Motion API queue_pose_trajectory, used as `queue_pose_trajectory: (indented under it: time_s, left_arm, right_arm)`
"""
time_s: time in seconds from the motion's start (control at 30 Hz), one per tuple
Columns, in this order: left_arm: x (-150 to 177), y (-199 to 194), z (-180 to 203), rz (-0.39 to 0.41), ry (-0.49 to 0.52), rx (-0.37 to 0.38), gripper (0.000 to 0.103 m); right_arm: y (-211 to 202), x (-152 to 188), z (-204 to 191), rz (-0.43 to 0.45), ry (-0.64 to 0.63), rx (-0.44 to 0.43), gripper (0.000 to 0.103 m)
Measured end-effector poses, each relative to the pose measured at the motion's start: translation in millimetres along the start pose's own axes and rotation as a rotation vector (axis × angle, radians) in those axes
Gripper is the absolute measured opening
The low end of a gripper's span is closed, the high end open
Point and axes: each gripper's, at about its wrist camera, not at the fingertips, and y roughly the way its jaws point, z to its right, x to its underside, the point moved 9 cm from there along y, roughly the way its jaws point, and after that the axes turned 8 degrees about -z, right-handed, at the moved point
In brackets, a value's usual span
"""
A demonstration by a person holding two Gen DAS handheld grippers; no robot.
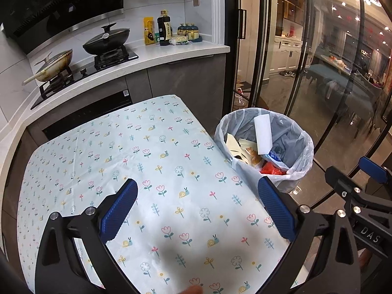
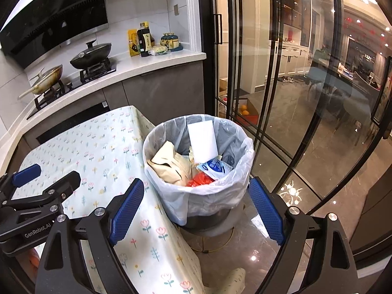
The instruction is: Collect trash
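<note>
While both tongs gape wide with nothing held, we hover by the worktop's point(image 1: 171, 147) right edge.
Our left tongs point(image 1: 197, 210) hang over the flowered cloth; our right tongs point(image 2: 196, 212) frame the lined bin point(image 2: 196, 191), trash point(image 2: 203, 144) inside, standing just beside that edge on the floor.

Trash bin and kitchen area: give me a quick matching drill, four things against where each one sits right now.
Things:
1. white flat piece
2. red wrapper
3. lidded black wok
4. dark sauce bottle

Places:
A. on the stove's right burner
B. standing upright against the far side of the bin liner
C. on the white counter beside the yellow packet
D. low in the bin, at its near edge

Pairs: 1-B, 2-D, 3-A, 4-C

Both the left tool and the right tool are open and hold nothing.
</note>
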Motion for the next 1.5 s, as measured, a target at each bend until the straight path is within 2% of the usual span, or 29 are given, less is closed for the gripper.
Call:
queue_pose_trajectory:
  time_s: [0.67, 1.5]
  left_arm:
    - [26.1, 8.4, -1.2, -0.056, -0.017, -0.036, 0.095]
    - [33.9, 12.4, 0.2, -0.076, -0.02, -0.039, 0.095]
  right_arm:
    - [5.2, 22.2, 4.0, -0.039, -0.017, -0.002, 0.084]
    - [13.5, 31.5, -1.1, -0.058, -0.02, -0.001, 0.084]
